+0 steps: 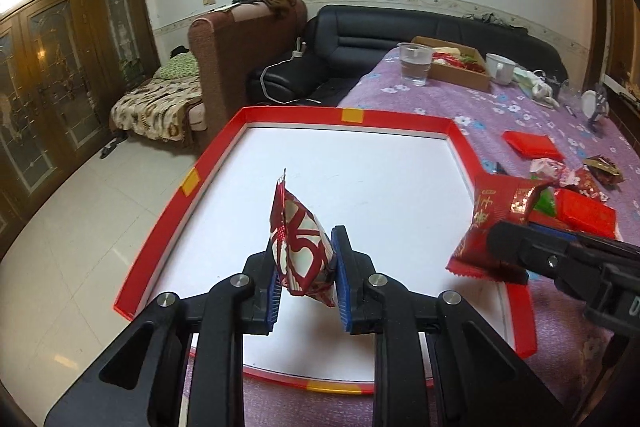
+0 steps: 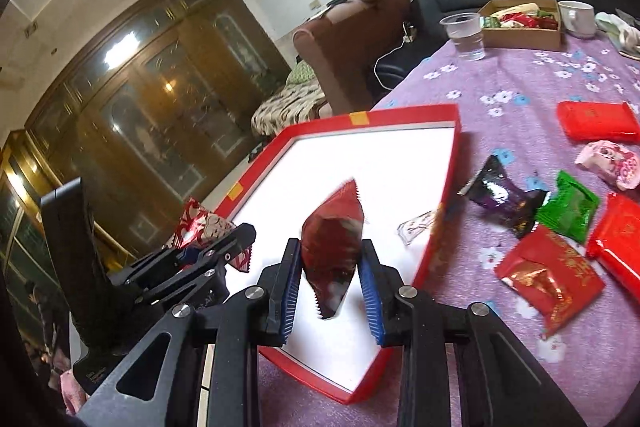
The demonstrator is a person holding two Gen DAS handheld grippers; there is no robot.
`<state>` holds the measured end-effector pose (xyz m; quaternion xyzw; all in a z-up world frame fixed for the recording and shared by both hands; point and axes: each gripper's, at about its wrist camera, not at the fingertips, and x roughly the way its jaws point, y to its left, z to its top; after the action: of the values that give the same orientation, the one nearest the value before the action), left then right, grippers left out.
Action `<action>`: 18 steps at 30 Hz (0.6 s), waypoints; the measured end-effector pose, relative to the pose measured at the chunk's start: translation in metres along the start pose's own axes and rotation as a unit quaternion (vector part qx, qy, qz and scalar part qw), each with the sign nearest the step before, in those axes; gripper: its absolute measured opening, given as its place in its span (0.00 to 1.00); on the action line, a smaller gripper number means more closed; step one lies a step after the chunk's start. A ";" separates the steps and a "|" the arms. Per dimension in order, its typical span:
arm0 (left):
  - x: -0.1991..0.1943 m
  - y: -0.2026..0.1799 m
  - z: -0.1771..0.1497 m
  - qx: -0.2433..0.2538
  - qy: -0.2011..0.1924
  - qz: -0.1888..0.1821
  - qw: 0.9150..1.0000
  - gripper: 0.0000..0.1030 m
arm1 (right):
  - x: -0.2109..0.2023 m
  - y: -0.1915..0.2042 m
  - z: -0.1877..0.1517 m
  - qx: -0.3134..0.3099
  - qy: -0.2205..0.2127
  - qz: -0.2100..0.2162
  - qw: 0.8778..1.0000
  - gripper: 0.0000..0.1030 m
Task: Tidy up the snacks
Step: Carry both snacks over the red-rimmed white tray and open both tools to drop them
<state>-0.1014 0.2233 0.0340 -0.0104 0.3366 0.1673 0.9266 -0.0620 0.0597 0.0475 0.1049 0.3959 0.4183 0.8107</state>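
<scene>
Left gripper [image 1: 306, 269]: clamped on a red-and-white snack packet [image 1: 301, 251], held above the white floor of the red-rimmed tray [image 1: 408, 116]. Right gripper [image 2: 330, 281]: pads against a dark red snack packet [image 2: 334, 239], also over the tray. Loose snacks [image 2: 572, 211] lie on the purple tablecloth [image 2: 500, 83] beside the tray.
</scene>
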 end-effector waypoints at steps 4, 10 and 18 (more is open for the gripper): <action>0.001 0.003 0.000 -0.004 0.003 0.010 1.000 0.26 | -0.005 0.001 -0.001 -0.004 -0.007 0.003 1.000 0.41; -0.004 0.003 0.001 -0.010 -0.007 0.020 1.000 0.61 | -0.020 -0.015 0.002 0.017 -0.025 0.003 1.000 0.48; -0.009 -0.016 0.002 0.009 -0.011 0.004 1.000 0.75 | -0.056 -0.067 0.008 0.079 -0.060 -0.027 0.995 0.51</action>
<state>-0.1014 0.2057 0.0392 0.0016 0.3281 0.1681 0.9296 -0.0351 -0.0244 0.0503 0.1832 0.3807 0.3567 0.8333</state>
